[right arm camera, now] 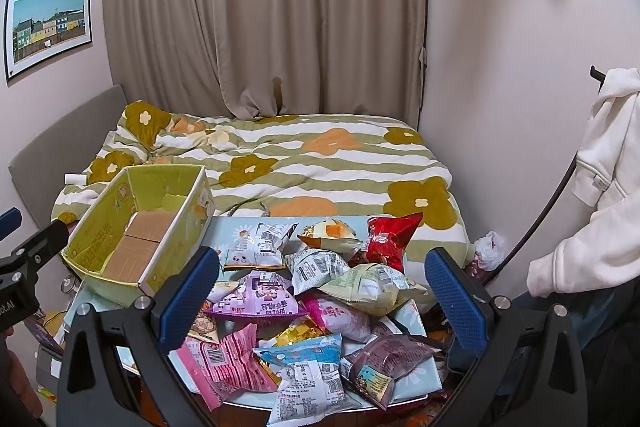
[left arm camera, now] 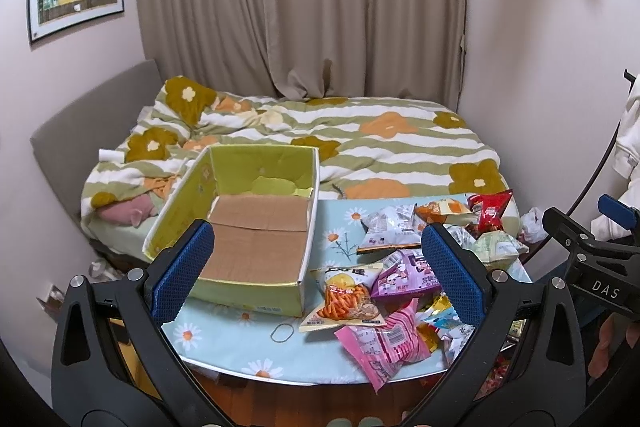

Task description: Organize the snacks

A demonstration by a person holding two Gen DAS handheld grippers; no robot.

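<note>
Left gripper [left arm camera: 318, 269]: jaws held wide apart, nothing between them; hovered over the near edge of the table, between box and packet heap.
Right gripper [right arm camera: 322, 301]: jaws likewise spread, nothing gripped; poised above the heap.
Snack packets [right arm camera: 320, 303]: piled loose on the right half of the table, overlapping and tilted; several hang at the near edge.
Cardboard box [left arm camera: 244, 227]: open-topped, nothing in it but its brown base flaps; set on the left of the table, far-left corner seen jutting past the table edge toward the bed.
Flowered tablecloth [left arm camera: 224, 327]: a rubber band [left arm camera: 282, 333] is seen lying on it beside the orange-stick packet [left arm camera: 346, 303].
Risk, heap: a packet pulled from low down is likely to drag neighbours off the near or right edge.
Risk, grip: puffed foil bags may slip or burst if pinched at the belly; a seam is judged safer.
Risk, box: a nudge at its wall could shift or tip it, given the overhang.
Progress: no packet is boxed yet.
</note>
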